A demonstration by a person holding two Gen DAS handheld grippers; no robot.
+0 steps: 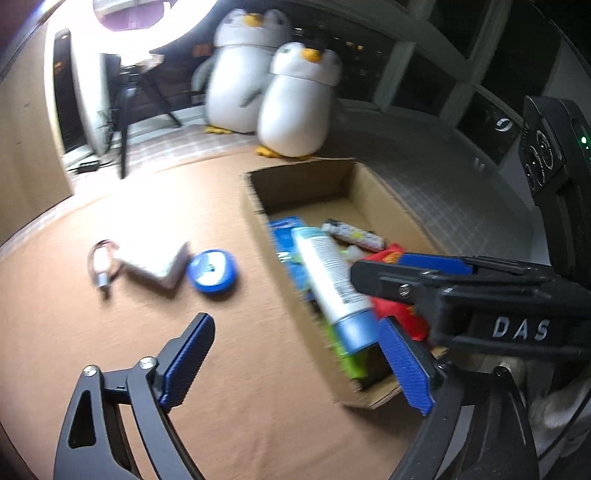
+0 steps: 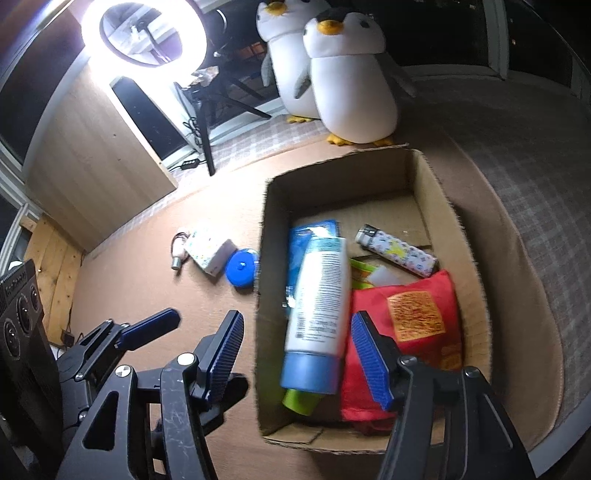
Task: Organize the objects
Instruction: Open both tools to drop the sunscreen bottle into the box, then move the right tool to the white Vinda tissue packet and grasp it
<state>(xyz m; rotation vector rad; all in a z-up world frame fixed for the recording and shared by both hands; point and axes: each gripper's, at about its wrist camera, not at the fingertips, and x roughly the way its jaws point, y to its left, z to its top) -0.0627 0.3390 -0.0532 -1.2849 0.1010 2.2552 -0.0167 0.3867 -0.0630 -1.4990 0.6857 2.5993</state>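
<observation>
An open cardboard box [image 2: 266,236] stands on the brown table. In it a white tube with a blue cap [image 2: 319,295] lies slanted over a green item [image 2: 301,400], beside a red packet [image 2: 413,317], a patterned lighter [image 2: 397,251] and a blue packet [image 2: 308,230]. My right gripper [image 2: 297,358] hovers open over the box's near left corner, its pads either side of the tube's cap without touching it. My left gripper [image 1: 295,365] is wide open and empty above the table, left of the box [image 1: 255,210]. A blue round case [image 1: 211,271] and a white block with a cable loop [image 1: 155,264] lie further left.
Two plush penguins [image 2: 351,85] stand behind the box. A ring light [image 2: 142,33] on a tripod glares at the back left, next to a wooden cabinet [image 2: 96,170]. Checked cloth [image 2: 535,206] covers the surface right of the box.
</observation>
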